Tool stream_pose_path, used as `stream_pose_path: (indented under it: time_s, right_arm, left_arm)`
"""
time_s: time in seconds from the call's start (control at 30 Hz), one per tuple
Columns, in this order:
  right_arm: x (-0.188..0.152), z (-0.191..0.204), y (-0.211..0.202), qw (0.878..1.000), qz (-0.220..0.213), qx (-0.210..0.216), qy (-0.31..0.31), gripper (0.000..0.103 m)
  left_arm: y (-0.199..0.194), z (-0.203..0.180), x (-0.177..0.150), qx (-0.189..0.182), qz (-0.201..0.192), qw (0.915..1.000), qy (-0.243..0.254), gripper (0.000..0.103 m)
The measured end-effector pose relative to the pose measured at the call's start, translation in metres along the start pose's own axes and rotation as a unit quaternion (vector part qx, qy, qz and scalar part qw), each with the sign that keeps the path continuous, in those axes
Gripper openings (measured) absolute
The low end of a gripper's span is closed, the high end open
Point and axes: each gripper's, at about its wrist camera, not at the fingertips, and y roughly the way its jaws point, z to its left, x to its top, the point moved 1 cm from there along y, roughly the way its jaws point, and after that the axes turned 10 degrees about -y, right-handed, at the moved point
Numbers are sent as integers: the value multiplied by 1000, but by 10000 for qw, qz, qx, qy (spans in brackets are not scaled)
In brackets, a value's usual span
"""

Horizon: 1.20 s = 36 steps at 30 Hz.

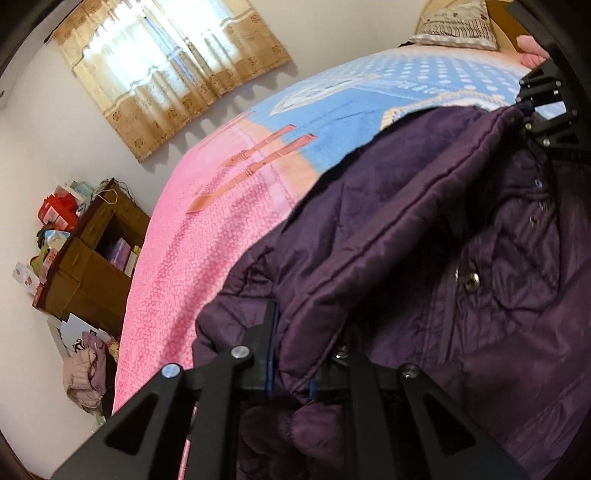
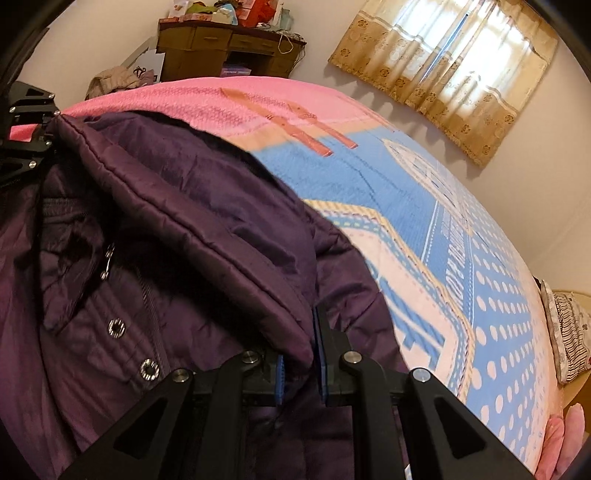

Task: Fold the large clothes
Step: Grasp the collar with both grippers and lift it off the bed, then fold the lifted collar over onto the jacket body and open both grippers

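**Both grippers pinching the purple jacket on the bed**

Bed: fills most of both views. Cover is pink at one end, blue with pale dots and a printed pattern at the other.

Jacket: dark purple, quilted, padded. Lies on the bed at the near edge, bunched rather than flat. A thick padded flap, possibly hood or collar, is raised across the middle. Metal snaps visible along the front placket.

Curtain: tan, patterned, drawn over a bright window on the wall beyond the bed.

Desk: brown wood, against the wall, boxes and clutter piled on top. A heap of clothes lies on the floor near it.

Pillow: striped, at the blue end of the bed.

Left gripper: fingers pressed together on a fold of jacket fabric at one end of the flap.

Right gripper: fingers pinching the flap's other end, blue pads against the cloth.
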Motion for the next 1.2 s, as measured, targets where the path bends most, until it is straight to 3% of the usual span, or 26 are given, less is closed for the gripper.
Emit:
stream_pose_path:
  time_s: [0.47,0.6,0.67,0.77,0.83,0.87,0.9,0.93,1.0,1.07,1.2]
  right_arm:
    - [-10,30,1,9975,230,-235,-619,12]
    - [-5,19,-17,9977,257,200,-589,15]
    - [2,0,-35,9979,216,567,-220,20]
    - [23,-35,-65,9943,4,735,769,23]
    - [37,-62,-78,9779,-323,896,1862,38]
    - [42,-70,-80,9684,-444,918,2277,53]
    - [45,-74,-79,9578,-498,936,2672,60]
    - [51,-77,-73,9469,-548,975,3013,60]
    - [60,-69,-60,9407,-754,1032,3142,60]
    - [63,-57,-35,9460,-487,900,3077,60]
    - [43,-37,0,9380,-37,1171,3262,60]
  left_arm:
    - [6,-15,-22,322,-184,9980,506,14]
    - [7,-19,-23,388,-244,9973,573,14]
    - [6,-22,-23,392,-243,9973,569,14]
    - [5,-24,-22,376,-270,9974,550,13]
    - [5,-25,-23,379,-287,9973,564,12]
    - [6,-25,-22,377,-285,9973,562,12]
    - [7,-25,-22,381,-279,9973,566,12]
    - [7,-24,-23,387,-280,9972,569,12]
    - [7,-24,-23,385,-295,9973,552,12]
    - [6,-23,-24,392,-325,9973,536,12]
    - [4,-22,-27,411,-375,9972,507,12]
